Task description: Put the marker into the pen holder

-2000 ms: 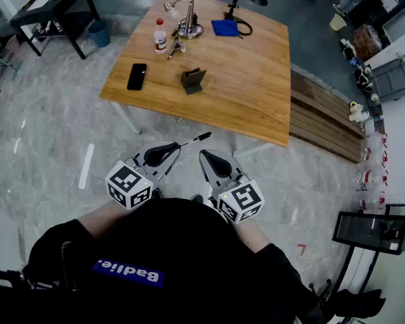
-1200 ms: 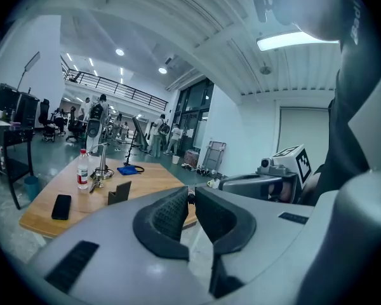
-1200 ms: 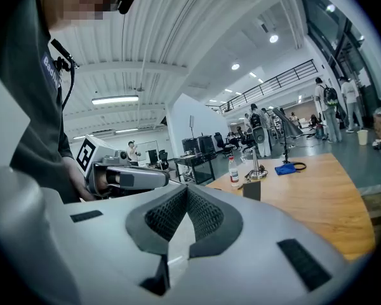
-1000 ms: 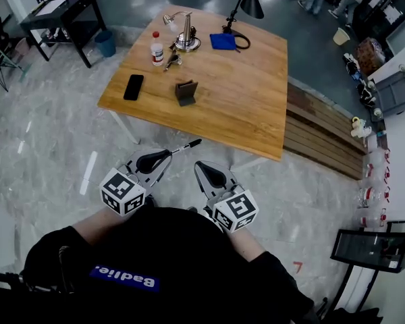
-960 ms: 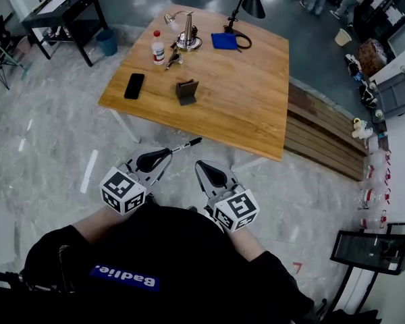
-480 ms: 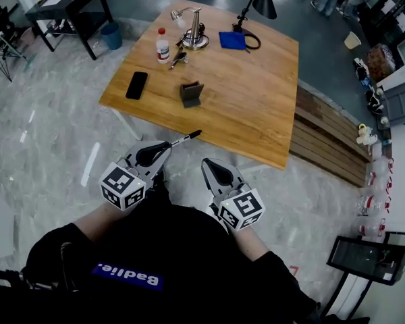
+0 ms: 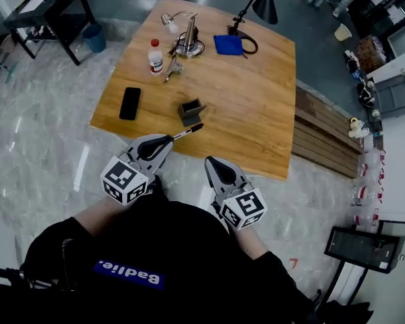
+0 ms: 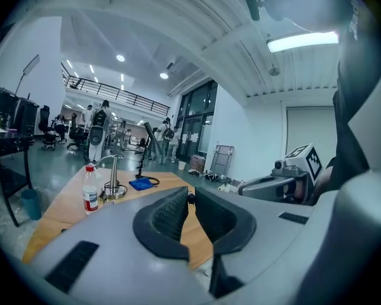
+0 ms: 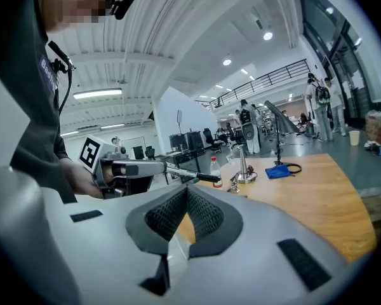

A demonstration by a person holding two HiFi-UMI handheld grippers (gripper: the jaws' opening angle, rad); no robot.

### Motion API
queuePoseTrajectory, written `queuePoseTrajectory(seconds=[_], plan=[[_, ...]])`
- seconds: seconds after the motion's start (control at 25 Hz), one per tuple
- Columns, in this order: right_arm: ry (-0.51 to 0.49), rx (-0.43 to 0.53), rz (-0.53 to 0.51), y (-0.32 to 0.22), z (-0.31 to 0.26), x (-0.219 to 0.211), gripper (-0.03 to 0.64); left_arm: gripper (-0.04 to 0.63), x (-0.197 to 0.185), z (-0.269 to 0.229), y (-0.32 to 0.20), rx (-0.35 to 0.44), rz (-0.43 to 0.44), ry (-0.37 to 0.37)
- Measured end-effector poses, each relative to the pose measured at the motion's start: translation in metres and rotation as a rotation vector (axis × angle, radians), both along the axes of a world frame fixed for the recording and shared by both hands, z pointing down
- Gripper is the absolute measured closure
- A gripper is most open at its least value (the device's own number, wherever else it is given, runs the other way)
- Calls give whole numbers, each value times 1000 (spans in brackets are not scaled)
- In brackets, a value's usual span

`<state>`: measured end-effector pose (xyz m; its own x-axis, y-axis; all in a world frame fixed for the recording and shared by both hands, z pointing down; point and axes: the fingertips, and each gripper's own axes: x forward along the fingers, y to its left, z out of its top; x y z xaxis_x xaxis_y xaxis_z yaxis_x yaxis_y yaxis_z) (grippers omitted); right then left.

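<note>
At the near edge of the table — left gripper clamped on marker, long axis running forward-right, black tip toward pen holder, closer than before. Right gripper jaws together, empty.

A black top bore a blue patch lettered white. The left tongs and right tongs were grey, black-padded, each carrying a black-and-white marker cube.
</note>
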<state>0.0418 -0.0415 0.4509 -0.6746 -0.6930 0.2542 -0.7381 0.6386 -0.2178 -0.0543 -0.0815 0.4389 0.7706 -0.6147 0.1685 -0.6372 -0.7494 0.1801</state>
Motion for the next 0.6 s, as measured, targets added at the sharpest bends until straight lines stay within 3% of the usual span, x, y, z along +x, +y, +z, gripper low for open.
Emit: queuePoseTrajectory(seconds=[0.4,0.6], plan=[[4,-24,140,-48,6,-19,614,551,-37,29,-77,-27,73,-45],[2,-37,167,-60,11,-11,614,551,-35,55,-111,-19,81,-136]])
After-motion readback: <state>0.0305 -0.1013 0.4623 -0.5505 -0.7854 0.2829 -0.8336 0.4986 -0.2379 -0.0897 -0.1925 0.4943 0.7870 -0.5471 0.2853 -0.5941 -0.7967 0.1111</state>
